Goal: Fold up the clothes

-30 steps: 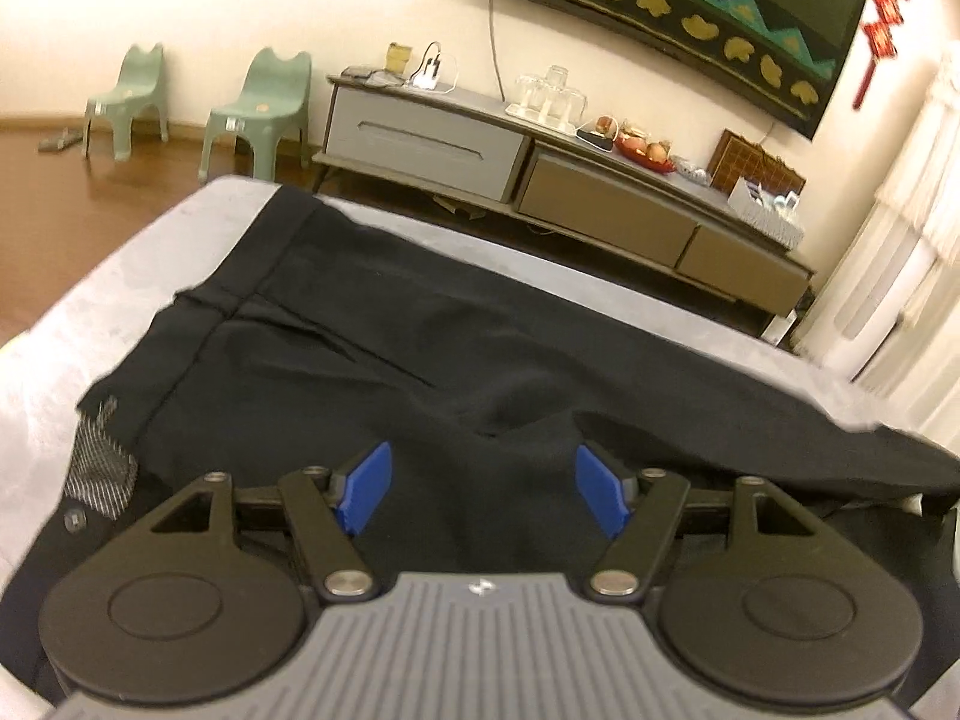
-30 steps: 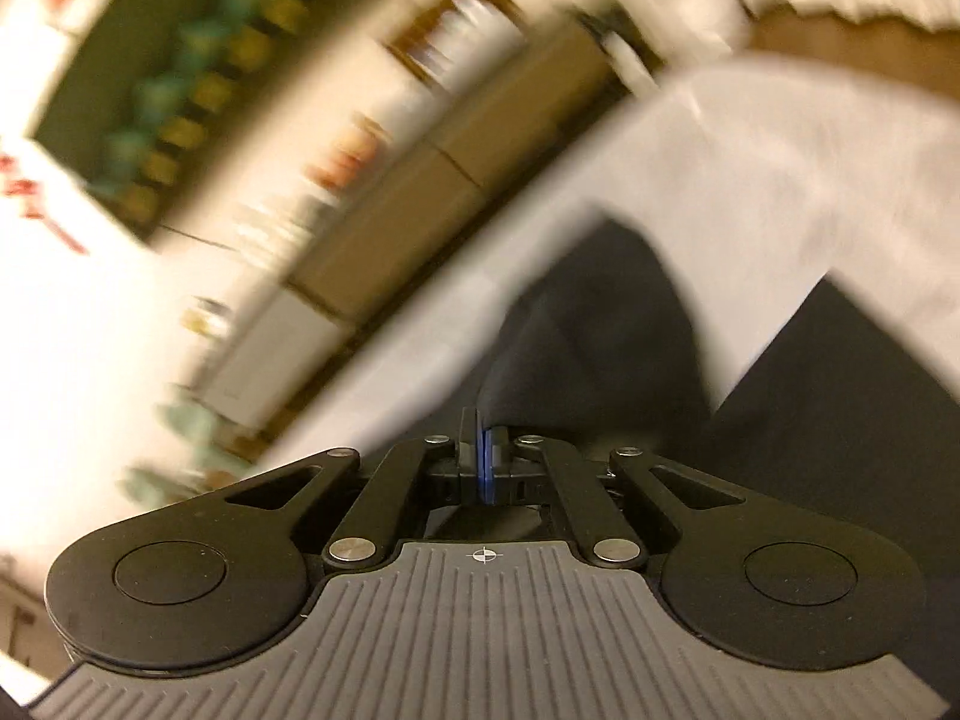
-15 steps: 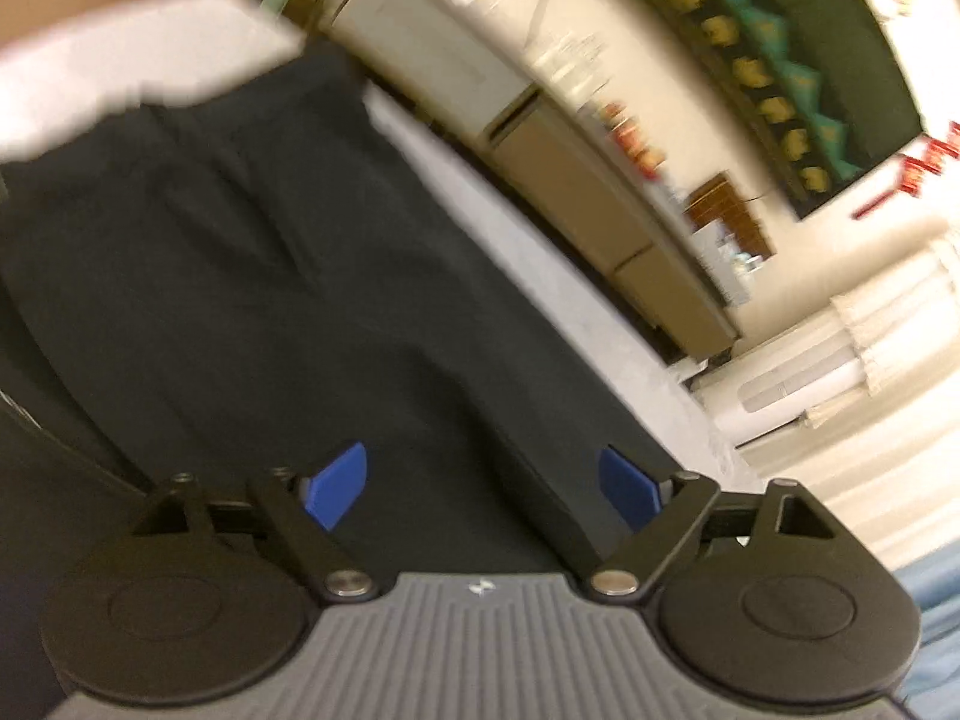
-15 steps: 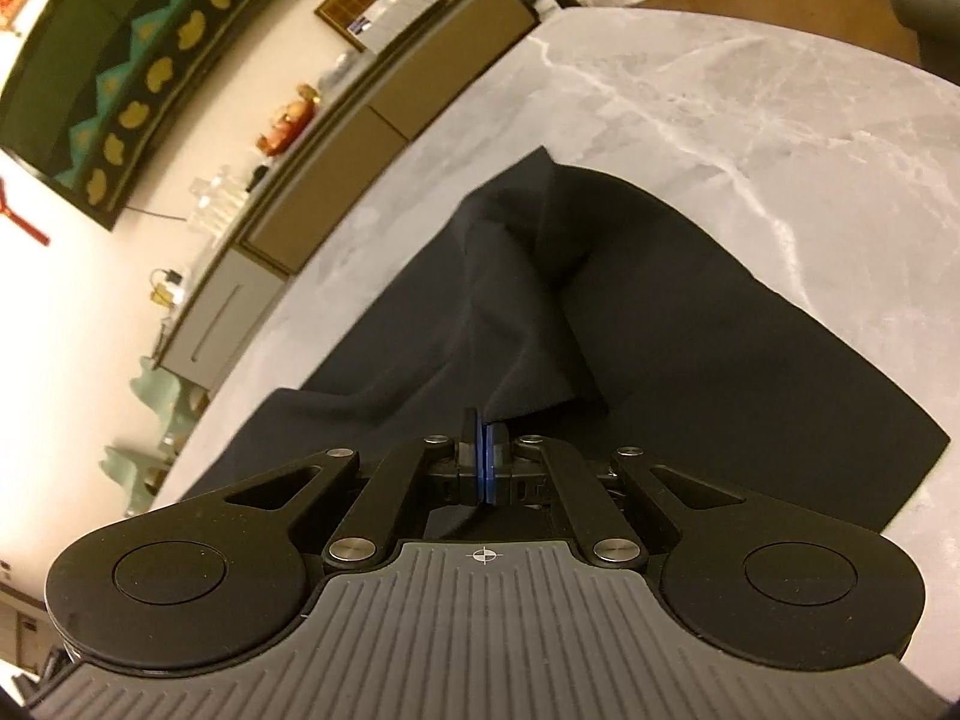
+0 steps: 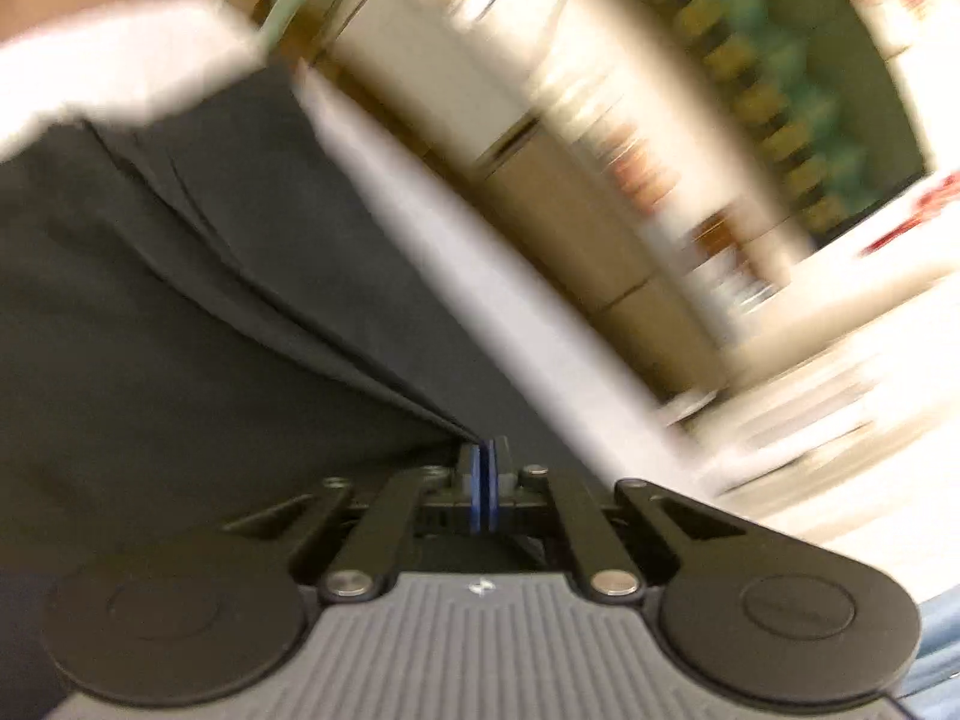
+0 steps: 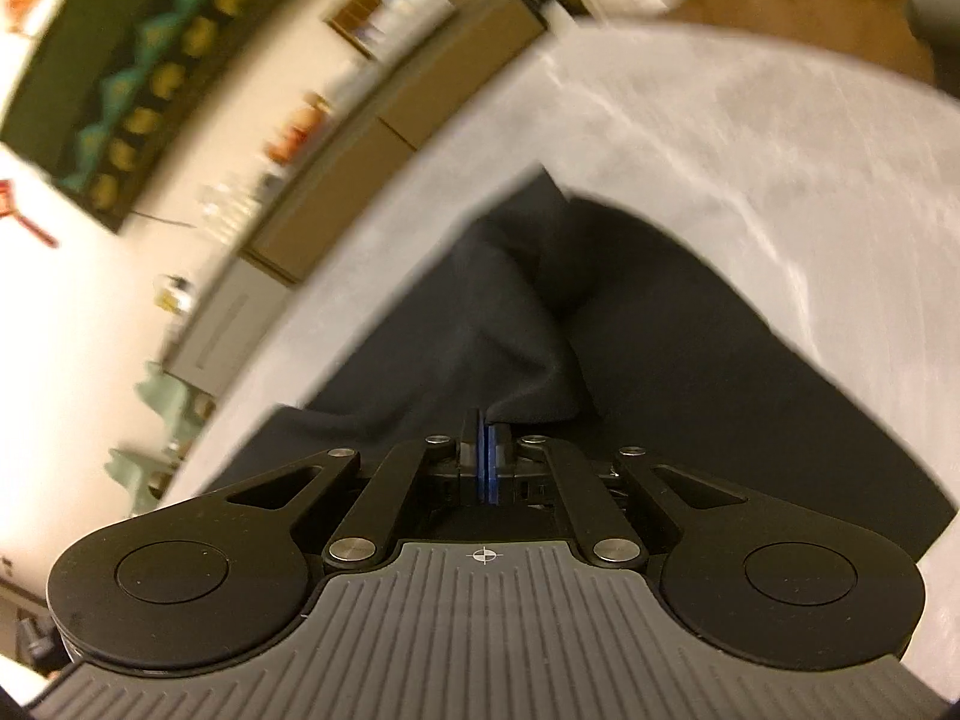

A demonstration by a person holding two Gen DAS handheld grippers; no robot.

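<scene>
we have both grippers pinched tight on the black trousers [image 5: 180, 300] lying across the marble table [image 6: 750, 138]: left gripper [image 5: 483, 468], right gripper [image 6: 485, 450]. fold seems underway; next, we should carry both edges across evenly.

Living room: sideboard [image 6: 336, 192], wall hanging [image 6: 138, 78].

Black garment [image 6: 690, 360], creased, partly lifted off marble tabletop, one fold bunched up, edges blurry w/ motion
</scene>
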